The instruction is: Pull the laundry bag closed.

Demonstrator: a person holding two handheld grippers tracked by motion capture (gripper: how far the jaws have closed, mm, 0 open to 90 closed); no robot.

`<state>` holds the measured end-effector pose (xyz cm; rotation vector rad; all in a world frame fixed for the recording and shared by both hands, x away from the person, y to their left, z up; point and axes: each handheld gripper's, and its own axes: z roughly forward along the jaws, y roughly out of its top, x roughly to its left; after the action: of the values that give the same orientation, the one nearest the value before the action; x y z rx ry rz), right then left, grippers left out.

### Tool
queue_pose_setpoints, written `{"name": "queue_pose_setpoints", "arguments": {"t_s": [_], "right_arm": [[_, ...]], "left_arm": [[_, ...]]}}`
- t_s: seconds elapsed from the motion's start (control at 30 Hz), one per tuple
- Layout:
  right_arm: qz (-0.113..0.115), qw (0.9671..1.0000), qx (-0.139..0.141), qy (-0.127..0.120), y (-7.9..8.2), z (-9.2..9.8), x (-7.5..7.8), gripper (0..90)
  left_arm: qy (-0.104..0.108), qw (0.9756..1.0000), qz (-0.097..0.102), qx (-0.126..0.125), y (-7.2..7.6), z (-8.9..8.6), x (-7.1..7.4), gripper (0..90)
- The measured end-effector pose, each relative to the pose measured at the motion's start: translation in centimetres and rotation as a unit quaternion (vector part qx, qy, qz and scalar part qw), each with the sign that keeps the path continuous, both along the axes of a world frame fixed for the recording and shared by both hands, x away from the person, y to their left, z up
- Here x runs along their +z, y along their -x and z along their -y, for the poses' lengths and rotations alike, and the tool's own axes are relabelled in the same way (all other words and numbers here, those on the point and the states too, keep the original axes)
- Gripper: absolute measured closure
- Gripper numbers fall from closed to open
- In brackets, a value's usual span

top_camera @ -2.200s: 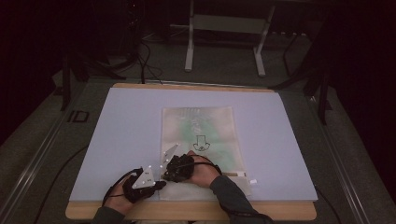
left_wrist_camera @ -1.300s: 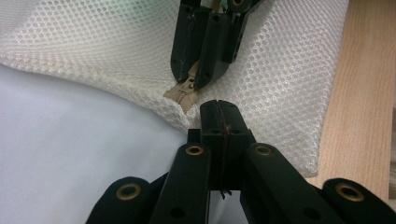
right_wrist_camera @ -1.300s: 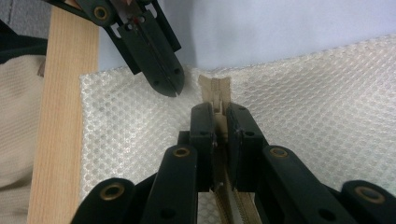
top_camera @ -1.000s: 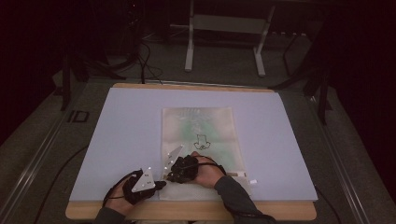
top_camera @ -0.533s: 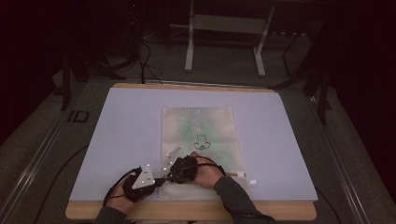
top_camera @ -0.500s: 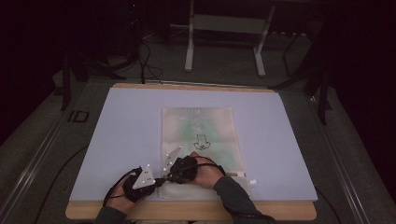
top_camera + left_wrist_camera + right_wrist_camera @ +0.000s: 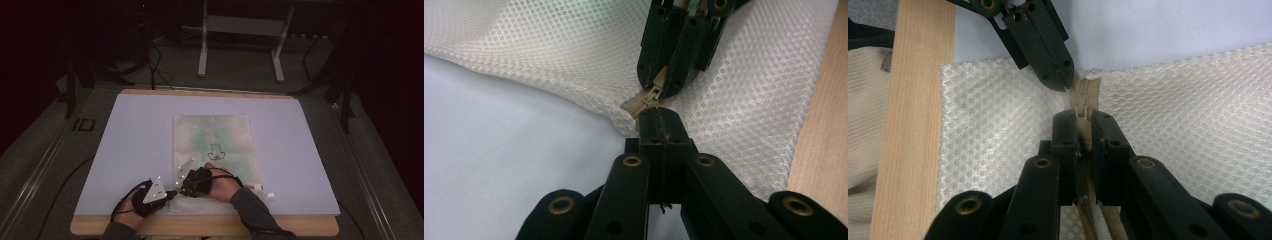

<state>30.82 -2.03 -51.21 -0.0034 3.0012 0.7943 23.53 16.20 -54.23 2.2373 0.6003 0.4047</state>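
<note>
Two hand-held grippers work my mesh bag point(image 7: 215, 145): my left hand-held gripper point(image 7: 659, 127) is clamped on the fabric end beside the zipper, my right hand-held gripper point(image 7: 1083, 132) is closed on the zipper pull point(image 7: 1082, 107). If my left grip slips, the mesh would likely bunch and jam the slider.

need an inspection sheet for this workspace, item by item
surface: pale sheet over a table with wooden edges
job's things: white mesh bag lying flat, zip pull at its near corner
clutter: small white tag beside the bag
grippers: left gripper shut on the bag's corner; right gripper shut on the zip pull
cables: several on the floor beyond the table
surroundings: metal stand on a dark floor
</note>
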Motion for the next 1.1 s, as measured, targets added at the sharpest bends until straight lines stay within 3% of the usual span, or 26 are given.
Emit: {"name": "queue_pose_setpoints", "arguments": {"t_s": [0.2,0.3,0.37,0.4,0.47,0.67,0.87,1.1], "right_arm": [[0.009,0.9999,-0.002,-0.011,0.1,-0.3,-0.2,82.2],[0.012,0.9999,-0.005,-0.012,0.3,-0.4,-0.2,82.2],[0.011,0.9998,-0.005,-0.013,0.3,-0.4,-0.3,82.2],[0.01,0.9999,-0.006,-0.012,0.3,-0.4,-0.3,82.2],[0.012,0.9998,-0.008,-0.015,0.3,-0.4,-0.3,82.2],[0.018,0.9996,-0.008,-0.02,0.4,-0.5,-0.4,82.1],[0.022,0.9995,-0.007,-0.022,0.5,-0.8,-0.4,82.2],[0.023,0.9995,-0.007,-0.018,0.5,-0.9,-0.4,82.2]], "left_arm": [[0.022,0.9997,-0.003,0.007,-0.2,-0.2,0.1,89.2],[0.04,0.9987,0.007,0.032,-0.3,-0.6,0.6,89.1],[0.047,0.9981,0.007,0.041,-0.4,-0.8,0.7,89.1],[0.064,0.9962,-0.001,0.058,-0.6,-1.1,0.8,89.1],[0.067,0.9953,-0.003,0.071,-0.9,-1.0,0.7,89.0],[0.07,0.9924,-0.017,0.1,-1.6,-0.6,0.5,89.0],[0.079,0.9907,-0.024,0.109,-1.9,-0.2,0.4,88.7],[0.047,0.9907,-0.043,0.121,-2.4,0.5,0.1,89.4]]}}
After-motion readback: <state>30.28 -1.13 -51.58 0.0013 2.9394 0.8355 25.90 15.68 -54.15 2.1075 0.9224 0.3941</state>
